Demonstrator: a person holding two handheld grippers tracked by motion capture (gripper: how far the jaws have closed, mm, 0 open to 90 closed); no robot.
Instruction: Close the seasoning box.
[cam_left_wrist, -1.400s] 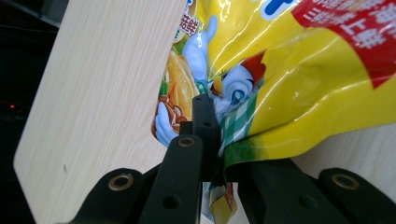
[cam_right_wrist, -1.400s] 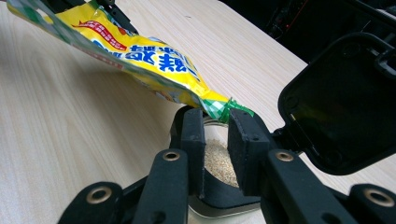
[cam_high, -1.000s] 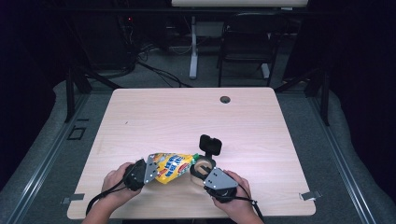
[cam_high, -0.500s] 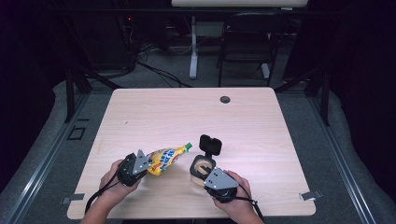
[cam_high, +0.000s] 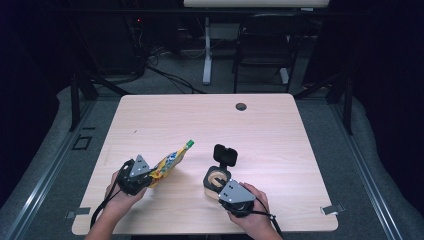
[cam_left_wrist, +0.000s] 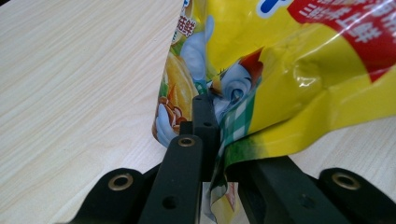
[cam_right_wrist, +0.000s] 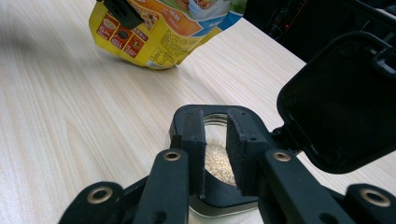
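Far half of tabletop (cam_high: 280, 130) is lying open, a small grommet hole (cam_high: 241, 106) sitting near the far edge. Near side: yellow snack pouch (cam_high: 167, 162) and open-lidded jar (cam_high: 218, 177) are blocking, gap between them passable.

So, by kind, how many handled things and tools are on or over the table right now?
Snack pouches: 1, the yellow pouch
Lidded jars: 1, the jar, lid open
Tools: 2, left tool and right tool
Total: 4
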